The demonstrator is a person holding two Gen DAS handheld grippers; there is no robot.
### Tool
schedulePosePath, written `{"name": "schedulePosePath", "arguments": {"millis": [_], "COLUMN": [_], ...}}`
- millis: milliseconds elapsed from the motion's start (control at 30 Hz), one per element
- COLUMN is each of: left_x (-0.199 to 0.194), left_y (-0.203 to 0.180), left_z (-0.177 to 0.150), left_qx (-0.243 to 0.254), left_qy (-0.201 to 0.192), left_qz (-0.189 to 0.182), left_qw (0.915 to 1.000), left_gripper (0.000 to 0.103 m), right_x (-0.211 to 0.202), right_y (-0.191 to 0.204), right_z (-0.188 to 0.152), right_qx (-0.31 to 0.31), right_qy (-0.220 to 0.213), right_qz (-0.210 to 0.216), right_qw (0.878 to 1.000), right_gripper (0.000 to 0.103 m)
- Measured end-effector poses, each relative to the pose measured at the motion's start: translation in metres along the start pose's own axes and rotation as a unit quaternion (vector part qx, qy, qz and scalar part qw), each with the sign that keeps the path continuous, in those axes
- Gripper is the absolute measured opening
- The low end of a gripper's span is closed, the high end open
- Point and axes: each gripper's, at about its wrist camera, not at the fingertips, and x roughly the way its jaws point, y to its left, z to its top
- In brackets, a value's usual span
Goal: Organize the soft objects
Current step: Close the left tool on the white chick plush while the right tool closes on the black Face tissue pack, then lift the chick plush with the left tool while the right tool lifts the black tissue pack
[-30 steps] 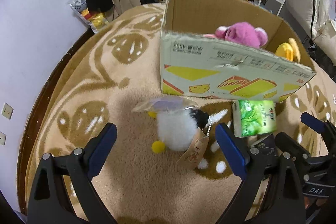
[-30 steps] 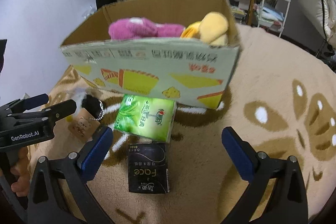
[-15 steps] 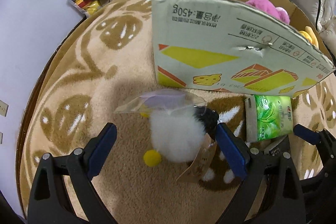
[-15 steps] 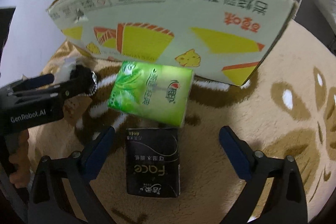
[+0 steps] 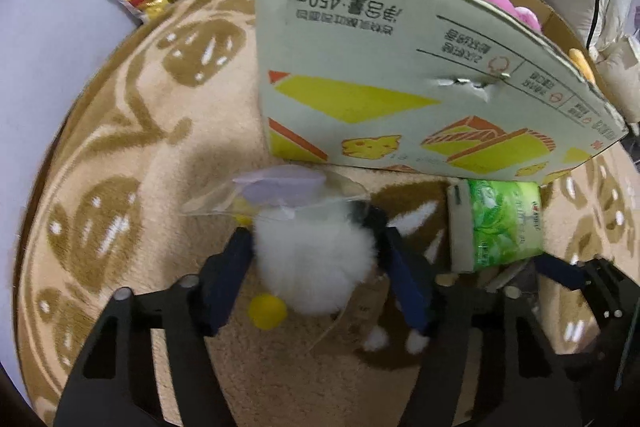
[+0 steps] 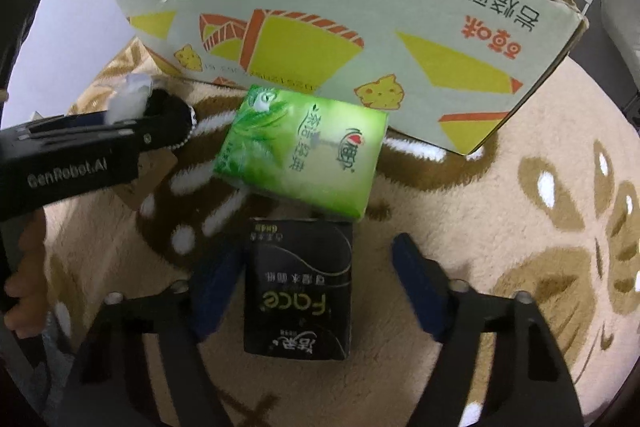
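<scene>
The left hand-held gripper (image 5: 316, 267) is closing around the white plush toy (image 5: 316, 263) lying on the rug (image 5: 120, 147), its pads meeting the fur on both sides. The right hand-held gripper (image 6: 316, 287) is closing over the black tissue pack (image 6: 298, 287), pads not yet pressing; the pack's long axis is running near-to-far, and the cardboard box (image 6: 340, 27) is standing just beyond.
</scene>
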Motion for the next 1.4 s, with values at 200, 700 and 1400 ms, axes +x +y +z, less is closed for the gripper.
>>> {"name": "schedulePosePath", "arguments": {"millis": [200,700,1400], "left_x": [-0.001,-0.028,-0.110], "left_y": [0.003,-0.005,-0.017], "left_z": [0.001,-0.012,-0.040], "left_qx": [-0.007,-0.002,0.013], "left_qy": [-0.004,-0.022,-0.125], "left_qz": [-0.008,0.002,0.027], "left_qw": [0.9999,0.9998,0.9917], "left_gripper": [0.040,0.039,0.039], "right_x": [0.000,-0.024,-0.104], "right_y": [0.002,-0.033,-0.052], "right_z": [-0.005,0.005,0.002], "right_qx": [0.005,0.027,0.056], "right_qy": [-0.002,-0.021,-0.167], "right_qz": [0.008,0.026,0.029], "right_qw": [1.000,0.999,0.984], "right_gripper": [0.059,0.052,0.051]}}
